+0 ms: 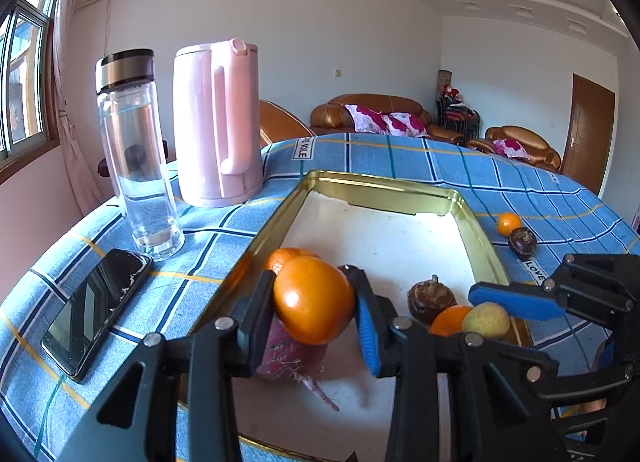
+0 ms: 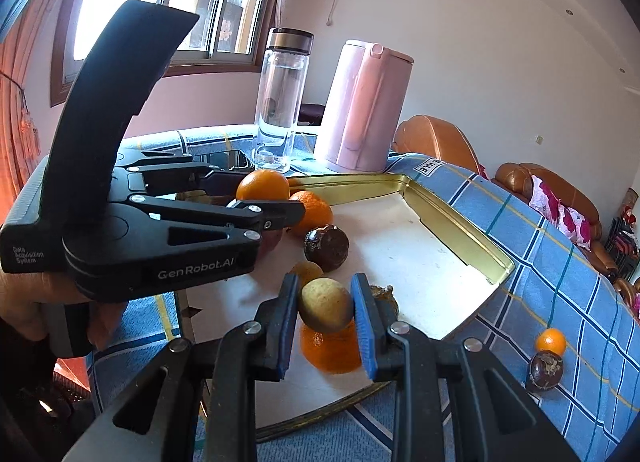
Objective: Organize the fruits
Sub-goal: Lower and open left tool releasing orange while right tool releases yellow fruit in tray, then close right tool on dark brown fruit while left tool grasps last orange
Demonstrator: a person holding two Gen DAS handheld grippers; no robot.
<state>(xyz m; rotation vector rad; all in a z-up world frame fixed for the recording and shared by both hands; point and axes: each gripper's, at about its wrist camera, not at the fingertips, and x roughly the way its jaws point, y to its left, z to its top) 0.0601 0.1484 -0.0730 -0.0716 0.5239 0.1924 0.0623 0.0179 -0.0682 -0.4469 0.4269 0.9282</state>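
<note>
Two fruits gripped above the tray

Your left gripper (image 1: 314, 300) is clamped on an orange persimmon (image 1: 313, 299) above the gold tray's (image 1: 256, 240) left end. Your right gripper (image 2: 325, 312) is clamped on a yellow-green fruit (image 2: 325, 305) over the right end. Judged step: placing. Next, lower each and release clear of neighbouring fruit.

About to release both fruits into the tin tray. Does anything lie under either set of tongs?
Yes. Under the left tongs and their orange fruit lies a purple sweet potato. Under the right tongs and their yellow-green fruit lies an orange. The tray is bare farther in.
</note>
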